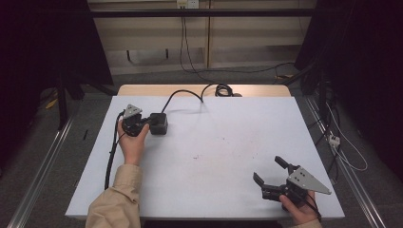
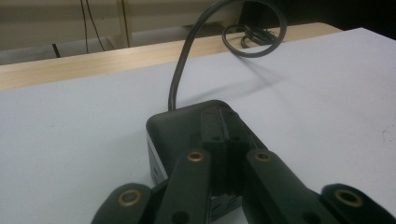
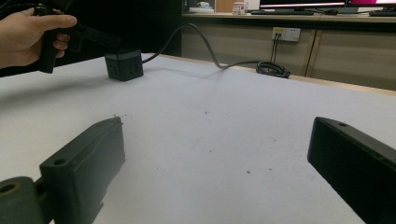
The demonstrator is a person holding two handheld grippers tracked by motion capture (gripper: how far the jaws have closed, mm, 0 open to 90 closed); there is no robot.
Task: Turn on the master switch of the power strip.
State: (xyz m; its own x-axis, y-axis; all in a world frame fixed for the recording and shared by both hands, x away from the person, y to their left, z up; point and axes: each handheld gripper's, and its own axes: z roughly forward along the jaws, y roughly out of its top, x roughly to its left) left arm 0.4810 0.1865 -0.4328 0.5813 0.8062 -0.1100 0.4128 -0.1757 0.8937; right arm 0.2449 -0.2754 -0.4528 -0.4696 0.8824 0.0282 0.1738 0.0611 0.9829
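Jaws of the left gripper (image 2: 223,154) rest closed atop the black box (image 2: 187,123).

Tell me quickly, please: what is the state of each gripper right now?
Left gripper: closed, jaws together, resting on top of the black cube-shaped power box; holds nothing.
Right gripper: open, empty, above the white table.

Dim, soft overhead light; dark surroundings, mild blur, faint shadows.
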